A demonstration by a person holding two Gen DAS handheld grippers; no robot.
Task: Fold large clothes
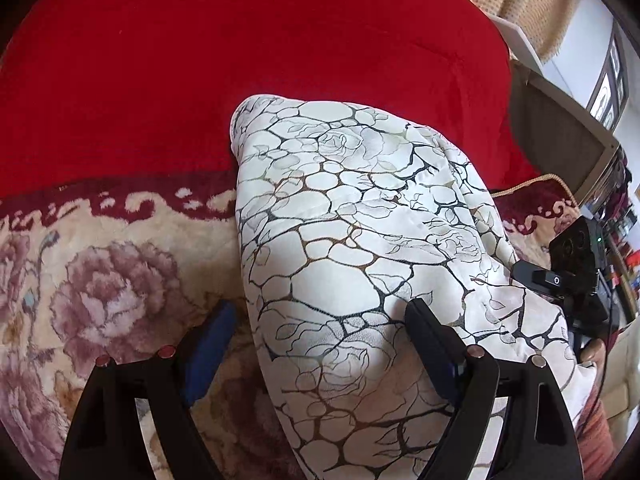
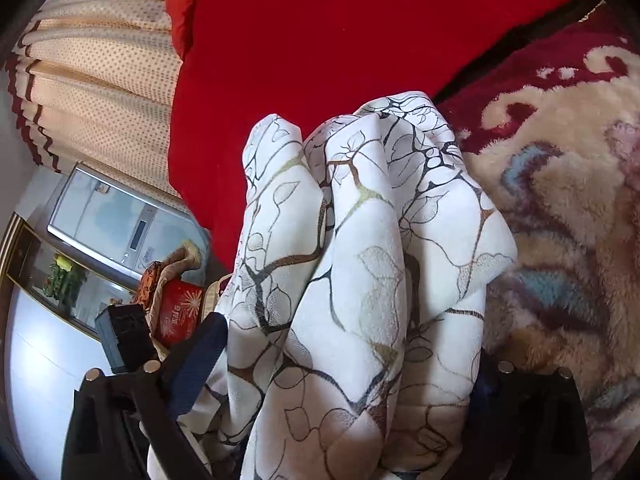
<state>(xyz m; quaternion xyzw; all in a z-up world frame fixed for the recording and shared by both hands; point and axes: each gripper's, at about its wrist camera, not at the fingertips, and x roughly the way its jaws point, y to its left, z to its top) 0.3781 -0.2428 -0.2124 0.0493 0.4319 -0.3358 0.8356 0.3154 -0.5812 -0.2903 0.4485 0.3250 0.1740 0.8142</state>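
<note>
A white garment printed with dark veins and roses lies in a mound on a plush floral blanket, in front of a red cover. My left gripper is open: its left finger rests over the blanket beside the cloth's edge and its right finger lies on the cloth. In the right wrist view the garment bunches up in tall folds between the wide jaws of my right gripper, which is open. Cloth mostly hides that gripper's right finger.
The right gripper's body and a person's hand show at the right edge of the left wrist view. A dotted beige curtain, a white appliance and a red box stand to the left beyond the bed.
</note>
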